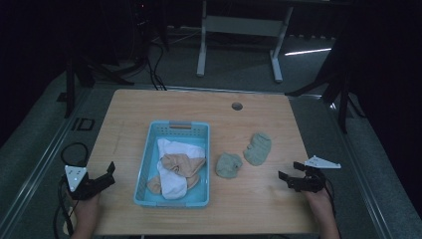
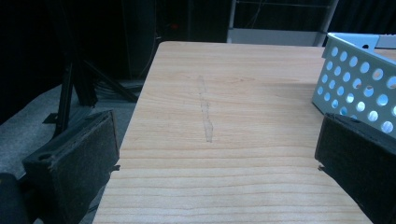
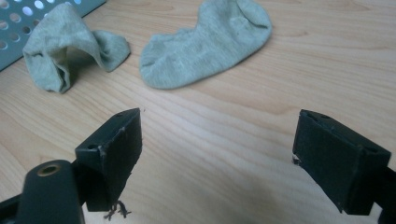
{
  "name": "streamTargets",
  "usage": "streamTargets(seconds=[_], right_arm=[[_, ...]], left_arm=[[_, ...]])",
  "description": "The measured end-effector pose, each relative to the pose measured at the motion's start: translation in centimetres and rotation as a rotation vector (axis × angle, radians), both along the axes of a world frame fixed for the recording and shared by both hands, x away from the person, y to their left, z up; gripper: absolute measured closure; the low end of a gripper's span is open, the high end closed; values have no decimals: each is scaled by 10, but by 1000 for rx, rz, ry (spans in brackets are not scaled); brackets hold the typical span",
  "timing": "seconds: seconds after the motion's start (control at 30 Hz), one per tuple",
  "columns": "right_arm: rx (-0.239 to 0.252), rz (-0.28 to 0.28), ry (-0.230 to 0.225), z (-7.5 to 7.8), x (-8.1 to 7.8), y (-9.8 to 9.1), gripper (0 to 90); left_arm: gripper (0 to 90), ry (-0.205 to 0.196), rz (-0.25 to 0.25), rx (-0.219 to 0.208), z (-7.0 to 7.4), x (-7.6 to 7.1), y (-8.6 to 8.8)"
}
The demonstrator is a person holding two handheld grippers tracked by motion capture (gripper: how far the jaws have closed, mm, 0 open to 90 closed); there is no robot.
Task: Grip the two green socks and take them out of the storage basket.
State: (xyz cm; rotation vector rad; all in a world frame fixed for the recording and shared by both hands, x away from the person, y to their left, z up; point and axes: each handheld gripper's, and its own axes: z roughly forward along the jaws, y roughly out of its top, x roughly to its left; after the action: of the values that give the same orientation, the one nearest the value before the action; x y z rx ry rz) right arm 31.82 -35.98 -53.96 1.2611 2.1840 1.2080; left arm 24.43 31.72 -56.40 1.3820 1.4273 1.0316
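A light blue perforated basket (image 1: 151,130) sits mid-table and holds white socks (image 1: 175,150) and tan socks (image 1: 181,164). Right of it lie two grey-green socks: one crumpled (image 1: 228,165) (image 3: 65,39), one flat (image 1: 258,148) (image 3: 205,42). My left gripper (image 1: 107,174) (image 2: 215,154) hovers open at the table's left front edge, left of the basket (image 2: 359,79), nothing between its jaws. My right gripper (image 1: 291,172) (image 3: 217,154) is open near the right front of the table, pointing at the flat sock from a short distance.
The wooden table (image 1: 129,109) has a round cable hole (image 1: 237,106) near its far edge. Black stand legs (image 1: 79,74) and cables sit off the left side, a white frame (image 1: 239,25) stands behind, and a faint scratch (image 2: 205,112) marks the wood.
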Motion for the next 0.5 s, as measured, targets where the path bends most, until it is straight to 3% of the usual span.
streamTargets(seconds=[0.37, 0.5], right_arm=[[-13, -60, -9, -8, -18, -9, 141], [-48, -103, -13, -12, -24, -9, 141]], left_arm=[[0, 1, -1, -1, 0, 0, 0], [0, 1, -3, -1, 0, 0, 0]])
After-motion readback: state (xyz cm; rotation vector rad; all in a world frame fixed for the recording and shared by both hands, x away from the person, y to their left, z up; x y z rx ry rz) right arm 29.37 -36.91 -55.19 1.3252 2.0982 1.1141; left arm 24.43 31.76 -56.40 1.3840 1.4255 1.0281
